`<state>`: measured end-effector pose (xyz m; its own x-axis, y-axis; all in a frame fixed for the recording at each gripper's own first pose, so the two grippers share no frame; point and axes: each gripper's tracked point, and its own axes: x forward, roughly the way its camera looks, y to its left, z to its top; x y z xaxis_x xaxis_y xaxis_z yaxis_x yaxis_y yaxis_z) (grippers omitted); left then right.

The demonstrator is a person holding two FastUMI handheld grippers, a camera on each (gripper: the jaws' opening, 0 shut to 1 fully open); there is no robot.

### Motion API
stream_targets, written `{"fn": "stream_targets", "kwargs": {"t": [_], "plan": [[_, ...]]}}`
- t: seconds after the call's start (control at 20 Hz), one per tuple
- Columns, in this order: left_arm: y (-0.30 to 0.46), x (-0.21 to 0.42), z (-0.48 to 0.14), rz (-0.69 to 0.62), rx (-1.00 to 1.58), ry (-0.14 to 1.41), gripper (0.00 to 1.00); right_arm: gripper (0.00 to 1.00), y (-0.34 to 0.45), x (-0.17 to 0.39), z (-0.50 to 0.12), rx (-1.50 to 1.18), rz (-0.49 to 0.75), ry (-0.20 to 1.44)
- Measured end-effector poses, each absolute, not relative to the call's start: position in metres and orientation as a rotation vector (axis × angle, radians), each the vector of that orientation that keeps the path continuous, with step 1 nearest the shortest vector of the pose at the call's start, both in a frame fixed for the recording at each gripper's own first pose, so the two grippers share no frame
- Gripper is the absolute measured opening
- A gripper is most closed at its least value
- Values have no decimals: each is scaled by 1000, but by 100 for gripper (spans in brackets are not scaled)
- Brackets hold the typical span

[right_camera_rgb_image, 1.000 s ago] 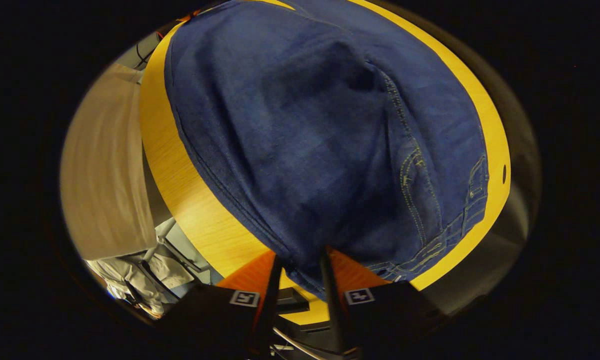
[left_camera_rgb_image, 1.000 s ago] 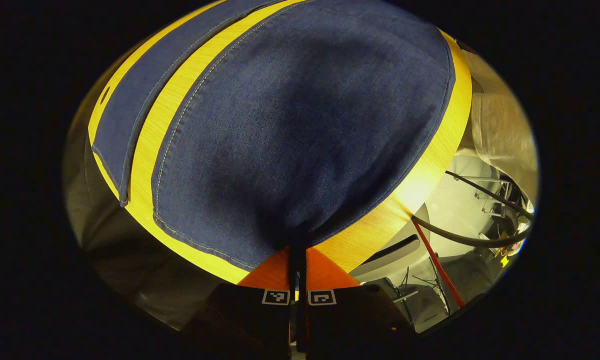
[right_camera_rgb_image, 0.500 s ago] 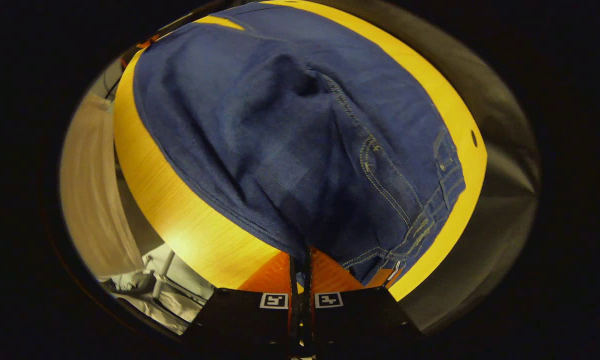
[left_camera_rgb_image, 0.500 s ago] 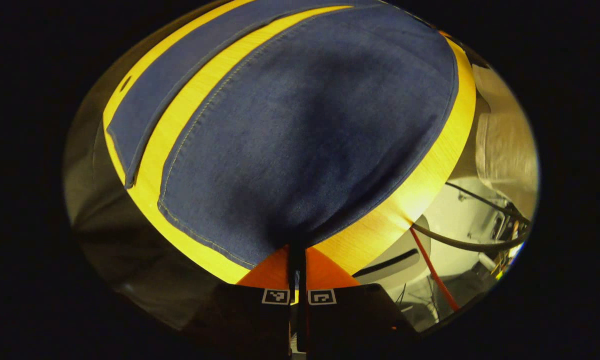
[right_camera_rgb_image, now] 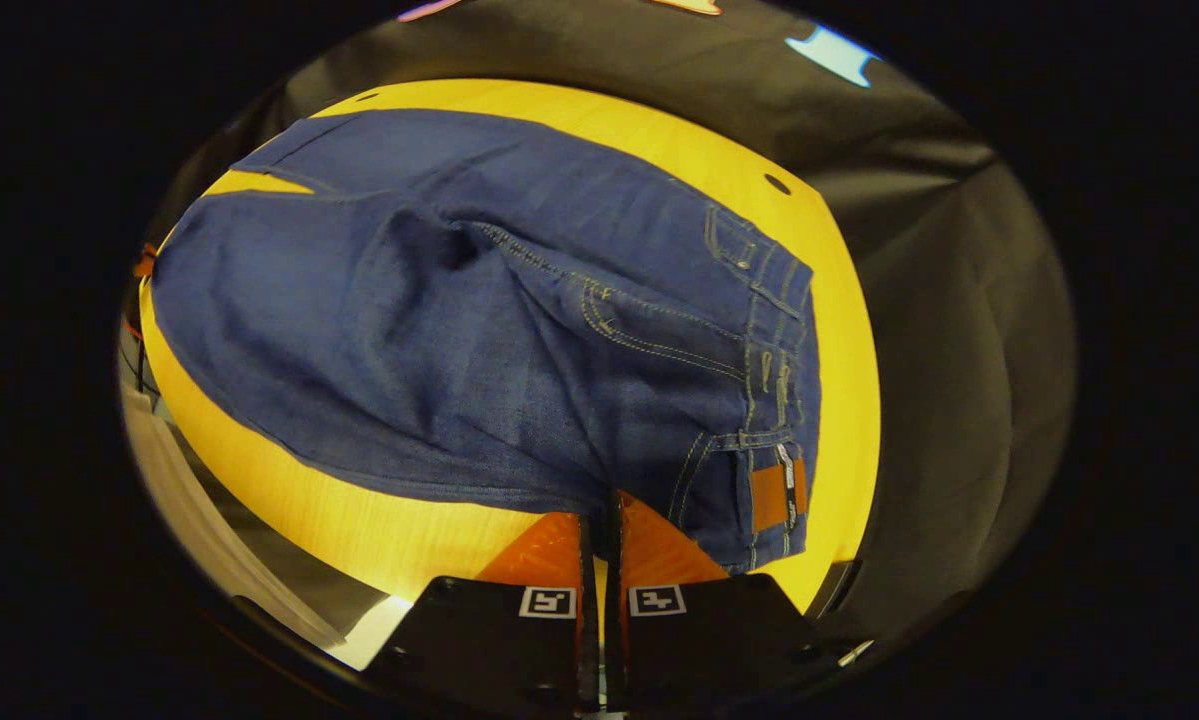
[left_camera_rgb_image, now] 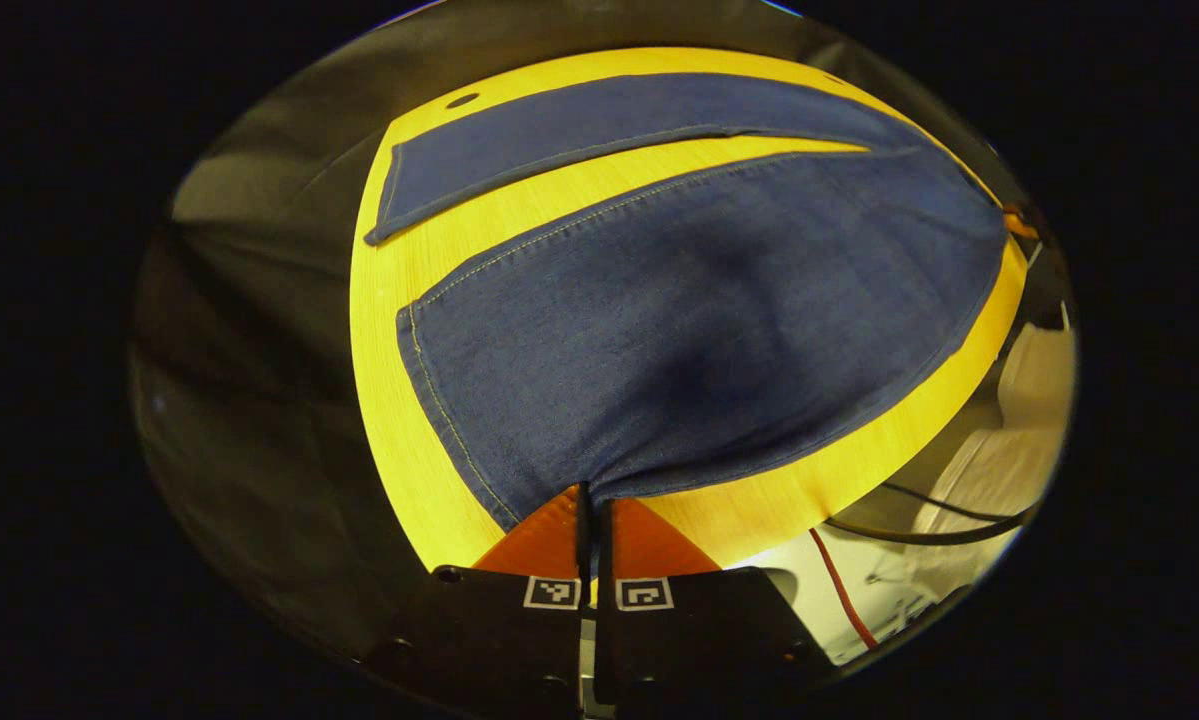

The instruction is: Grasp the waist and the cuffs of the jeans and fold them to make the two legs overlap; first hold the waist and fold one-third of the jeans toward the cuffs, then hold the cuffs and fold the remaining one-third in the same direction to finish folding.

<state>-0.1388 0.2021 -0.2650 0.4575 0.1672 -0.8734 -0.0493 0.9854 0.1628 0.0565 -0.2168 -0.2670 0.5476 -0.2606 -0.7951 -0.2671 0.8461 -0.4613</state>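
On the table, lying spread with legs apart: jeans, not yet overlapping. Near leg's cuff edge being pinched by the closed left gripper; waist-side edge being pinched by the closed right gripper. Leg-over-leg fold just starting, by the look of it; both thirds remaining.

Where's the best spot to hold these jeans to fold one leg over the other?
Grip the near leg of the jeans at its cuff corner and the near waistband corner, from the table's front edge. Both corners lie flat there, where the left gripper and right gripper pinch.
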Motion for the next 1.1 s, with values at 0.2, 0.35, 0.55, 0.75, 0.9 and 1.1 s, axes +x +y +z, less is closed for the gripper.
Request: {"fn": "stream_targets", "kwargs": {"t": [0.2,0.35,0.55,0.75,0.9,1.1], "plan": [[201,-135,-248,143,-13,1085,0,5,-207,58,-243,-506,-41,1005],[197,-128,-217,145,-83,1131,0,5,-195,72,-218,-489,-53,1007],[194,-109,-166,115,-164,1162,0,3,-175,88,-188,-405,-57,1059],[215,-92,-126,79,-114,1194,0,2,-147,120,-140,-295,-5,1144],[230,-67,-100,73,-121,1216,0,5,-141,141,-122,-229,9,1175],[243,-19,-68,82,-141,1162,0,5,-142,177,-105,-97,-37,1155]]}}
